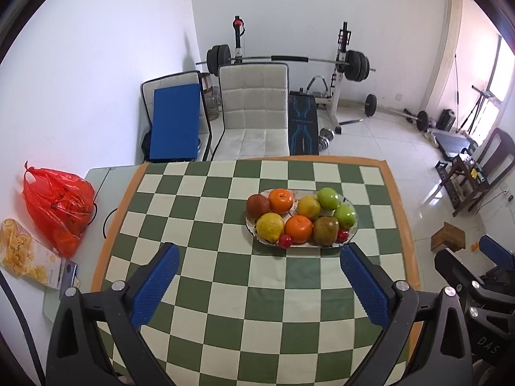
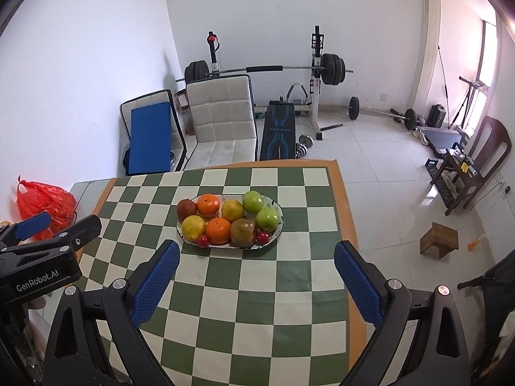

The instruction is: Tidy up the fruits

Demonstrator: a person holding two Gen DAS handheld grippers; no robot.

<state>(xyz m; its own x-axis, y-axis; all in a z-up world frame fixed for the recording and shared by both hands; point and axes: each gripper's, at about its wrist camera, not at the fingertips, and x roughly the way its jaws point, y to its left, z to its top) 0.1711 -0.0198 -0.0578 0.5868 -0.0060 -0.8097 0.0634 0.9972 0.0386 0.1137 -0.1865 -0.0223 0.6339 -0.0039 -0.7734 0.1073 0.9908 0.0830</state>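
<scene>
Fruits (image 1: 301, 217), round, firm and likely to roll, lie piled on an oval plate (image 1: 349, 236) just ahead of both empty, wide-open hand-held grippers, left (image 1: 259, 281) and right (image 2: 257, 276), best pinched across their middles.

The right gripper (image 2: 256, 257) hangs above the checkered tablecloth (image 2: 257, 292) with its blue fingers (image 2: 154, 284) spread wide and nothing between them. Ahead of it an oval plate (image 2: 279, 225) stands on the cloth, full of fruit: two oranges (image 2: 208, 205), two green apples (image 2: 252, 201), a lemon (image 2: 193, 227), a dark red apple (image 2: 186, 209) and two small red fruits (image 2: 202, 241). The left gripper (image 2: 48, 225) shows at the left edge, near a red plastic bag (image 2: 35, 197).
</scene>
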